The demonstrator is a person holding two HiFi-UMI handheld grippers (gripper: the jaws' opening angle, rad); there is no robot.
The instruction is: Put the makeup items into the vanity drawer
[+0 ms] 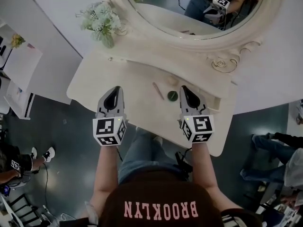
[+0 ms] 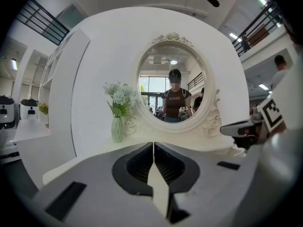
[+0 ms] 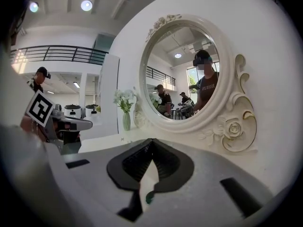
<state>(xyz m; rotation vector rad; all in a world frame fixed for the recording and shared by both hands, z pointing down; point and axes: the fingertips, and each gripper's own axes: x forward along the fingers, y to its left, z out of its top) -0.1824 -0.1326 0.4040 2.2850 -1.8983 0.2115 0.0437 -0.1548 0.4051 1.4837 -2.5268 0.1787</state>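
Observation:
On the white vanity top [image 1: 137, 79], between my two grippers, lie a slim pink stick [image 1: 158, 91], a small dark green round item [image 1: 172, 96] and a pale round item [image 1: 171, 81]. My left gripper [image 1: 116, 89] hovers over the left part of the top with its jaws together and nothing in them. My right gripper [image 1: 183, 88] is just right of the green item, also shut and empty. In the left gripper view the left gripper [image 2: 153, 145] faces the oval mirror [image 2: 173, 82]. Through the right gripper [image 3: 151, 143], a sliver of the green item [image 3: 149, 196] shows below. No drawer front shows.
A vase of white flowers [image 1: 102, 20] stands at the back left of the top, beside the carved mirror frame [image 1: 222, 60]. A white shelf unit [image 1: 19, 65] stands to the left. People are at the left edge [image 1: 14, 164] and the right edge [image 1: 277, 143] on the dark floor.

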